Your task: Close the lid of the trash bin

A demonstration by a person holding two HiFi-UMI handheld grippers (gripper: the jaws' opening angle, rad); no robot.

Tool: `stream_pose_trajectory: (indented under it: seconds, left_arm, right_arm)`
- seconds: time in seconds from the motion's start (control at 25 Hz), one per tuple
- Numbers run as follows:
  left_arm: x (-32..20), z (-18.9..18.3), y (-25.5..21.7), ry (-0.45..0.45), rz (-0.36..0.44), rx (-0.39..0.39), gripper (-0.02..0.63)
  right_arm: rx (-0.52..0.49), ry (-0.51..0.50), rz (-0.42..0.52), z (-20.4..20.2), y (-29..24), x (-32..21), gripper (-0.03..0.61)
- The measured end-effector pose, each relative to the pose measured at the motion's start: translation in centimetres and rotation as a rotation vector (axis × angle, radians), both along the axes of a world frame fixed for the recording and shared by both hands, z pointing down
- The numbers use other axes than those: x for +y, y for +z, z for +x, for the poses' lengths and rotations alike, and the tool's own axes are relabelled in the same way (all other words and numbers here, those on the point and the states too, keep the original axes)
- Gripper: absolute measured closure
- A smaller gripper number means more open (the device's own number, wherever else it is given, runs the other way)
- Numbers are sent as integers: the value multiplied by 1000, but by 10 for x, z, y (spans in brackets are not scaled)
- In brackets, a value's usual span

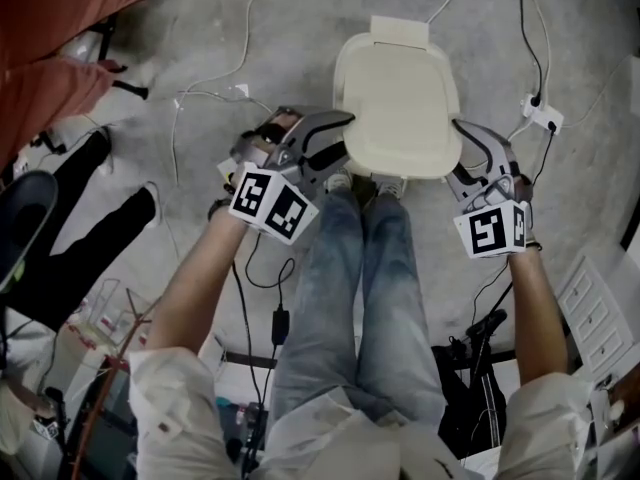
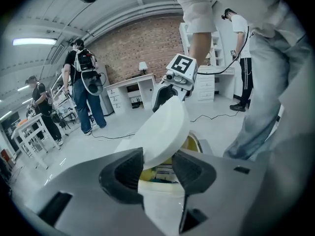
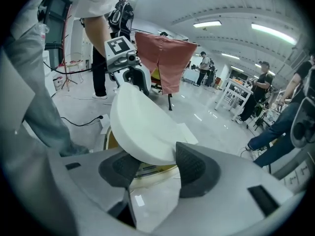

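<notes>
Concrete floor, person standing on it in jeans, looking straight down.

Trash bin sits on the floor just ahead of the person's shoes, between the two arms. Its cream lid isn't down – both gripper views show it tilted up off the bin, with the yellowish inner rim and some contents visible under the raised edge.

Left hand-held gripper is at the lid's left edge: jaws apart, lid rim sitting in the gap and touching one dark pad. Right hand-held gripper is at the lid's right edge, same picture – jaws apart, rim lying between the pads. Can't confirm either one is squeezing the rim.

Loose cables run across the floor; white power strip lies right of the bin.
</notes>
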State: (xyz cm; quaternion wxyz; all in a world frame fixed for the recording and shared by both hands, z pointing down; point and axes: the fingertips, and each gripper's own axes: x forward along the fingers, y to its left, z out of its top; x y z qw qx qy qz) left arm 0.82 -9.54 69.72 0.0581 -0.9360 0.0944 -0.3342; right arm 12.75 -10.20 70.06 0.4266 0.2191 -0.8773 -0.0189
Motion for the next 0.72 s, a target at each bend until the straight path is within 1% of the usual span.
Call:
stream_pose_trajectory:
  seconds: [0.36,0.56,0.72]
  left_arm:
    - [9,1,8,29,-71,38,390]
    - [17,0,17,75,-82,7,370]
    - [29,0,30,126,-91,-26,348]
  right_arm:
    - [8,-52,-55,-2,10,9,304]
    - [40,-95,-82,-3,20,19,266]
    - [58,-132,-130,-4,33,33,206]
